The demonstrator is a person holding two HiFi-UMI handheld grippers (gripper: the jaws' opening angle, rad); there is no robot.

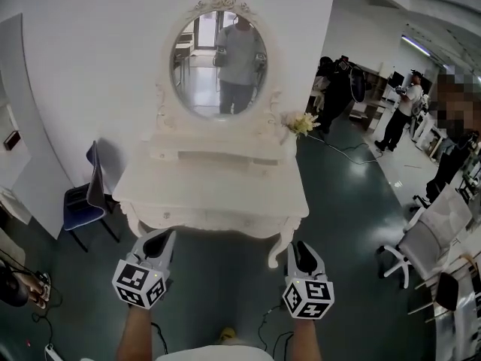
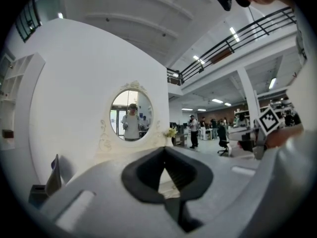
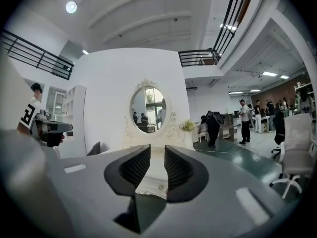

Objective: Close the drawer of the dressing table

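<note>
I held both level, short of the dressing table (image 1: 225, 190) dead ahead: left gripper (image 1: 161, 238) pinched shut and empty, right gripper (image 1: 301, 248) parted on nothing, its gap framing the drawer (image 3: 159, 186) front at the table's near edge, lined up to push, I reckoned

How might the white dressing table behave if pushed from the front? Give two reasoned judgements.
Probably rigid and unlikely to slide: the dressing table appears to stand against the wall. Its flowers sit near the top's edge and might wobble.

White wall (image 1: 90, 66), glossy dark-green floor (image 1: 353, 201) — blue chair (image 1: 84, 200) left, white chairs (image 1: 440, 228) right
</note>
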